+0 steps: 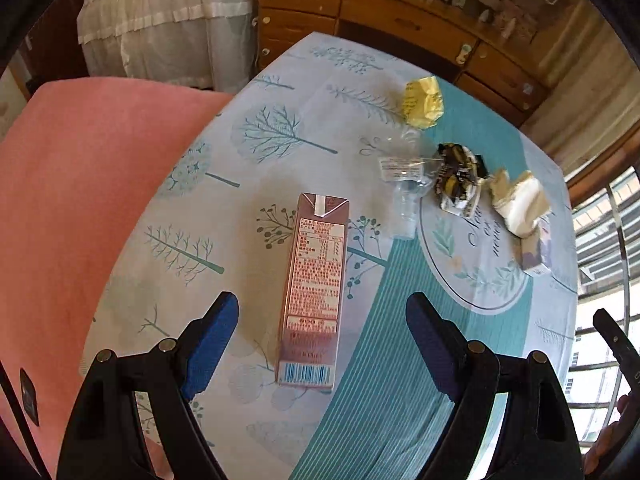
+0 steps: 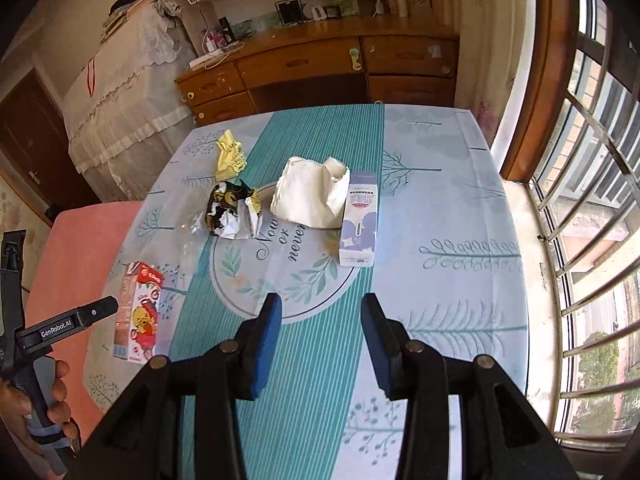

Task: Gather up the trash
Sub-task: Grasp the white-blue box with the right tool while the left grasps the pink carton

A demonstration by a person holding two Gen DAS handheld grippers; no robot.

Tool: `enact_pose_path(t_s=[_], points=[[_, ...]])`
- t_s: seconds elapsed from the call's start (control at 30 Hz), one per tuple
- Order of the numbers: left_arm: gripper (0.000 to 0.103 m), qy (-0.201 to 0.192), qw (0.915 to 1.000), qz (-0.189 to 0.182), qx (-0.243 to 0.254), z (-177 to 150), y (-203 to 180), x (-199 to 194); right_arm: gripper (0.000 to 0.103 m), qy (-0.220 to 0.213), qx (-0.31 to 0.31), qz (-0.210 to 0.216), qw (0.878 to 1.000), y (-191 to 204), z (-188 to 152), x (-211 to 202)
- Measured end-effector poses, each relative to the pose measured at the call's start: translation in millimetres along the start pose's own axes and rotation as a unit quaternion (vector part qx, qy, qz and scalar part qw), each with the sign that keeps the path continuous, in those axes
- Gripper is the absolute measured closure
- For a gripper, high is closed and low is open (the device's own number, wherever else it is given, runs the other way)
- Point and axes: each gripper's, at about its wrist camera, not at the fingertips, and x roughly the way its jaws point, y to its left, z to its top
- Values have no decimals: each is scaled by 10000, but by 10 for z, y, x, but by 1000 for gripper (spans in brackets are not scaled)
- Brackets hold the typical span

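- A table under a pale cloth (image 2: 432, 208) printed with trees, a teal striped band and a round script emblem carries the trash; a pink-covered seat (image 1: 80, 200) stands at its edge.
- Behind it runs a wooden dresser (image 2: 320, 68) with small items on top, a lace-draped piece of furniture (image 2: 120, 120) to one side and a barred window (image 2: 580, 200) to the other.
- The left gripper (image 1: 322, 344) hangs with jaws spread wide on either side of a pink drink carton (image 1: 314, 292) lying flat; the pads do not touch it.
- The right gripper (image 2: 320, 344) is open over the teal band with nothing between its jaws.
- A yellow wrapper (image 2: 230, 154), a black-and-yellow crumpled wrapper (image 2: 232, 212), a clear plastic piece (image 1: 404, 184), a crumpled white paper bag (image 2: 308, 192) and a lilac-and-white carton (image 2: 359, 220) lie mid-table.
- The left view alone shows the pink carton's printed label side; the right view alone shows its cartoon face, the hand (image 2: 28, 404) on the left gripper's handle, and shelves above the dresser.
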Motion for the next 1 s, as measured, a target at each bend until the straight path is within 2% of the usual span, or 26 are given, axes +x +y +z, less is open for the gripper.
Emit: enact_pose_path(t_s=[0.03, 0.23, 0.4, 0.5, 0.57, 0.6, 0.7, 1.0], points=[[19, 80, 9999, 93, -70, 37, -19, 107, 51, 74, -34, 15, 10000, -49, 82, 118], [22, 449, 9972, 512, -304, 148, -106, 576, 49, 550, -40, 124, 9984, -263, 467, 777], [36, 697, 9942, 663, -482, 156, -115, 807, 49, 838, -81, 27, 9964, -298, 600, 1187], [48, 810, 9923, 697, -628, 151, -70, 919, 49, 970, -92, 32, 9952, -315, 612, 1339], [60, 789, 9920, 743, -655, 139, -52, 942, 49, 1045, -128, -15, 9944, -326, 610, 1407], [61, 791, 9920, 748, -638, 137, -54, 946, 50, 1086, -149, -11, 9940, -324, 601, 1430], [62, 779, 9923, 745, -614, 111, -51, 942, 67, 1013, -236, -145, 9945, -326, 568, 1427], [63, 724, 9932, 457, -786, -139, 13, 731, 68, 967, -26, -80, 9953, -413, 372, 1160]])
